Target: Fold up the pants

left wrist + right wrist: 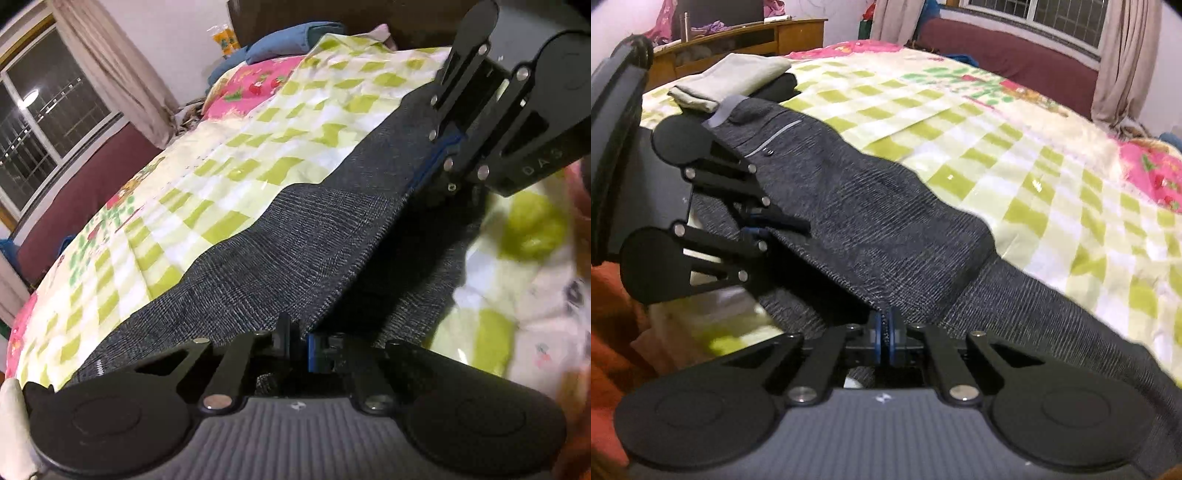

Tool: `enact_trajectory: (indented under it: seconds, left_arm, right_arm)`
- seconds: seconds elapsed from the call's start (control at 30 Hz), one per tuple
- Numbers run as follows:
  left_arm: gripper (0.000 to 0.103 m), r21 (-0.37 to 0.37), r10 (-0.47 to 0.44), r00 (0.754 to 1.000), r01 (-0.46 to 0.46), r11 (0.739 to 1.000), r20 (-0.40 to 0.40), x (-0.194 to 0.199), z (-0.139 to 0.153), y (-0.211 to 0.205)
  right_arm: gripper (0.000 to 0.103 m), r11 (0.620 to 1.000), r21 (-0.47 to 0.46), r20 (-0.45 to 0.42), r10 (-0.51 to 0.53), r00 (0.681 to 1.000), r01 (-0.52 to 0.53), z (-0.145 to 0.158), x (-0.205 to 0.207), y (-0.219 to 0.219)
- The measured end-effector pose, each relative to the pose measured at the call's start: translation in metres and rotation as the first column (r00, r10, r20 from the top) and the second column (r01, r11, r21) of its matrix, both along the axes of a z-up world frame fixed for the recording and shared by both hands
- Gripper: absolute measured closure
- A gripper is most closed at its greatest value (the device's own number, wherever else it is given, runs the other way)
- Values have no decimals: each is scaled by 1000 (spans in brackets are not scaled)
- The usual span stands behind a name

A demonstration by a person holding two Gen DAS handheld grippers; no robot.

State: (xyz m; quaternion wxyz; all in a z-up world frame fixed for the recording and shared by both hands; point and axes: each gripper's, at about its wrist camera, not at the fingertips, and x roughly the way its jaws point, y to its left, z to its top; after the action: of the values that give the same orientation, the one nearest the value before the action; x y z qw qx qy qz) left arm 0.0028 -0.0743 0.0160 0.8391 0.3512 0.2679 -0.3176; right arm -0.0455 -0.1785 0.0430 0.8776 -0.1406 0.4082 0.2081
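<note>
We see the dark grey pants (886, 236) stretched across the checked bedspread (1015, 155), the left gripper (299, 343) and the right gripper (885, 334), lettered "DAS", each clamped on the near fabric edge.

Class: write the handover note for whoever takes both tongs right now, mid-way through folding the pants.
Left tongs: shut on the near edge of the dark grey pants.
Right tongs: shut on the same edge, further along.
Pants: stretched lengthwise along the checked bedspread, near edge raised.
Done: both grips taken.
Left: carry the edge across, lay it down, finish folding.
</note>
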Motion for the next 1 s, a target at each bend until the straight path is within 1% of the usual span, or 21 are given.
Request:
enact_trajectory:
  seconds: [0.07,0.1,0.17,0.23,0.3,0.37,0.4,0.43,0.47,0.53,0.6,0.67,0.73,0.8,0.87,0.93,1.0]
  left_arm:
    - [79,25,-10,1000,10,1000,-28,-5,-8,1]
    - [79,38,-12,999,14,999,-32,-7,-14,2]
    - [78,58,-20,1000,20,998,2,-14,-22,1]
    - [76,67,-15,1000,14,998,15,-15,-21,-1]
    - [75,59,-5,1000,4,998,12,-14,-17,1]
    - [75,62,-2,1000,1,998,14,-14,-18,3]
    - [75,66,-6,1000,4,998,20,-15,-19,3]
    - [75,73,-12,999,10,997,32,-16,-20,3]
    - [75,81,-18,999,14,997,44,-18,-20,2]
    - [75,90,-23,998,17,996,62,-20,-22,1]
    - [75,80,-10,998,5,997,59,-19,-21,0]
    - [75,74,-3,998,-2,997,55,-18,-21,0]
    - [75,78,-5,998,1,997,61,-19,-21,0]
    - [75,83,-12,998,7,997,67,-20,-22,1]
    - [75,82,-14,998,9,997,66,-21,-22,2]
    - [75,80,-13,998,8,997,64,-20,-22,2]
    - [75,76,-11,998,7,997,62,-20,-22,2]
  right_arm:
    - [99,1000,23,-50,-12,999,14,-10,-2,1]
    - [97,999,29,-73,-22,997,24,-18,-2,2]
    - [96,998,28,-97,-44,994,47,-27,1,3]
    - [94,998,32,-98,-54,994,57,-24,3,3]
    - [87,993,75,-94,-86,992,93,-13,-1,-7]
    - [84,981,106,-106,-151,983,162,-7,-4,-23]
    - [84,968,121,-115,-204,972,218,-5,-5,-35]
    - [84,951,137,-125,-260,957,277,-4,-6,-48]
    - [84,927,151,-137,-325,936,344,-4,-6,-63]
    - [84,865,180,-156,-446,881,469,-4,-7,-93]
    - [86,806,217,-175,-523,834,551,-3,-8,-116]
    - [86,750,251,-197,-580,791,612,-1,-9,-132]
    - [86,712,267,-201,-617,761,649,1,-9,-141]
    - [86,672,271,-199,-662,723,690,2,-11,-151]
    - [86,633,282,-219,-689,691,721,0,-13,-159]
    - [87,581,301,-252,-717,650,756,-3,-15,-169]
    - [87,542,328,-273,-730,626,774,-3,-23,-179]
